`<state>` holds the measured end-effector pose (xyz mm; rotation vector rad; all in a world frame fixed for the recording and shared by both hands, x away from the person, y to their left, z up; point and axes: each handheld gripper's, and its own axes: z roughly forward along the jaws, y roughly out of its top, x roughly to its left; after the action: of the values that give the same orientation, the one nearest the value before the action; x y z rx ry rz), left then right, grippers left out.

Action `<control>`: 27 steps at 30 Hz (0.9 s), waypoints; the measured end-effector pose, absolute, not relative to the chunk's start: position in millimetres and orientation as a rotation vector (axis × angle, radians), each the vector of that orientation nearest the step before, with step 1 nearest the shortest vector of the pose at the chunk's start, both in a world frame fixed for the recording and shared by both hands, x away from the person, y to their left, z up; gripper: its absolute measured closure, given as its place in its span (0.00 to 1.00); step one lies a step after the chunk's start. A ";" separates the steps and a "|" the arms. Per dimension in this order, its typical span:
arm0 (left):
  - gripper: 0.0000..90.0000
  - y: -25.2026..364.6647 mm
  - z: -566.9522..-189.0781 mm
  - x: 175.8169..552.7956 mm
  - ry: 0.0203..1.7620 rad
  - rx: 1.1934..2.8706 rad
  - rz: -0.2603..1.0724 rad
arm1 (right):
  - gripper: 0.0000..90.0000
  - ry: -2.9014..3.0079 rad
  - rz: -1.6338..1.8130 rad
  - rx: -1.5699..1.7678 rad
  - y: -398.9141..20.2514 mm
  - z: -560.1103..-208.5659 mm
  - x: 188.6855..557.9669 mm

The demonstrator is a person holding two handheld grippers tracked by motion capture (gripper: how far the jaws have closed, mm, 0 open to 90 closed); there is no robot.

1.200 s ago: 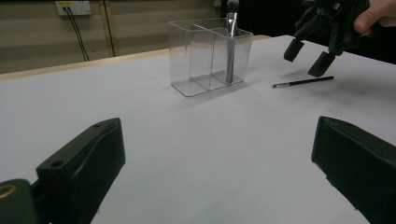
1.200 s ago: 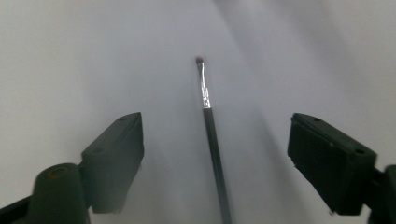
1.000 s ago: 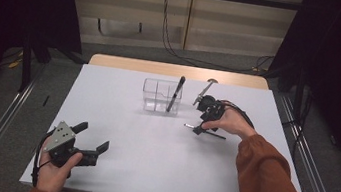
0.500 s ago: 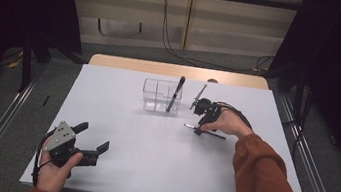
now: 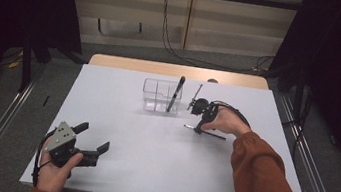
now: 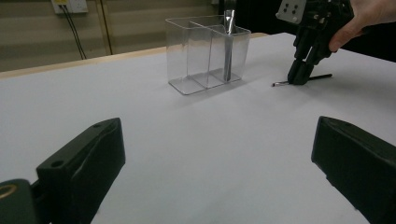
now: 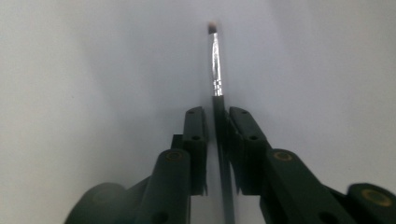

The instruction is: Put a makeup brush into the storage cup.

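The white tabletop (image 5: 147, 173) carries everything here, smooth and bare for most of its spread. Just beyond the right tongs (image 5: 198, 129) and a little to their left stands a clear divided holder (image 5: 160, 96) with a dark pen (image 5: 176, 94) leaning in one compartment; a second thin stick (image 5: 195, 96) rises between the holder and those tongs, though what props it up is unclear. The left tongs (image 5: 93, 138) rest near the front edge of the tabletop, spread wide with nothing between them, well apart from the work.

The right tongs have just been closing — their jaws now stand pressed together on a slim make-up brush (image 7: 215, 70) that lies flat on the tabletop, its silver ferrule and small tuft pointing straight ahead of the tips. The grip sits on the dark handle (image 7: 219, 116) just behind the ferrule.

The brush looks very light, stiff and thin, with a glossy handle that may roll or slip between hard pads. Holding near the ferrule seems sound — away from the soft tuft. Being so low on the surface, it probably needs the tips right down at the tabletop.
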<state>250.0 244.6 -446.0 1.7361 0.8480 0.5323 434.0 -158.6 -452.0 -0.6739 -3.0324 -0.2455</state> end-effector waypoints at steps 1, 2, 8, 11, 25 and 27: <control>0.03 244.3 -446.1 250.1 0.848 1.736 0.532 | 0.93 -3.024 -0.247 -0.681 -159.2 -451.9 434.7; 0.03 244.0 -446.2 250.2 0.851 1.735 0.532 | 0.95 -3.016 -0.248 -0.687 -159.8 -452.1 435.3; 0.03 243.9 -446.5 250.7 0.857 1.735 0.531 | 0.96 -3.009 -0.251 -0.680 -159.7 -452.7 437.0; 0.03 244.3 -446.5 250.9 0.856 1.736 0.532 | 0.96 -3.015 -0.243 -0.674 -158.8 -452.5 436.4; 0.03 243.9 -447.0 253.0 0.852 1.737 0.534 | 0.96 -3.020 -0.209 -0.664 -156.6 -451.1 436.1; 0.03 244.0 -447.0 252.8 0.849 1.745 0.537 | 0.96 -3.026 -0.210 -0.659 -157.1 -450.7 435.8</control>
<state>252.8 244.0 -447.0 1.7445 0.8487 0.5368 435.8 -157.1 -450.7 -0.6588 -3.0265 -0.2105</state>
